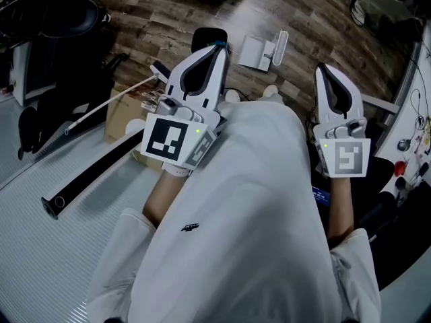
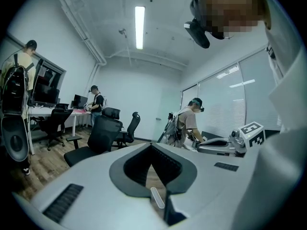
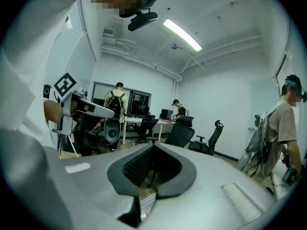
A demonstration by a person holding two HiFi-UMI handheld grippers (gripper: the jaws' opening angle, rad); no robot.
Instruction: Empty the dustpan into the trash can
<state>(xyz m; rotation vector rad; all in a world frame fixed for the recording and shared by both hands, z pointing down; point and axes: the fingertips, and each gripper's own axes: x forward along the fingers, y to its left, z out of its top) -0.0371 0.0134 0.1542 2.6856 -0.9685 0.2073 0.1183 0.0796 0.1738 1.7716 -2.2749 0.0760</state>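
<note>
A white dustpan-like tray (image 1: 254,51) with a rounded white handle (image 1: 281,46) lies on the wooden floor ahead of me. Through the slit of my left gripper (image 2: 152,145) I see that handle (image 2: 157,198) on the floor. The white tray (image 3: 147,200) also shows through the slit of my right gripper (image 3: 153,145). In the head view my left gripper (image 1: 217,46) and right gripper (image 1: 322,68) point forward at waist height. Both are shut, with nothing held. I cannot make out a trash can.
A thin white rod (image 1: 108,105) slants past the left gripper over a brown box (image 1: 121,118). A long black bar (image 1: 94,172) lies on the ribbed grey mat (image 1: 40,247). Black office chairs (image 2: 100,135) and standing people (image 2: 188,123) fill the room. A cluttered desk edge (image 1: 411,147) is at right.
</note>
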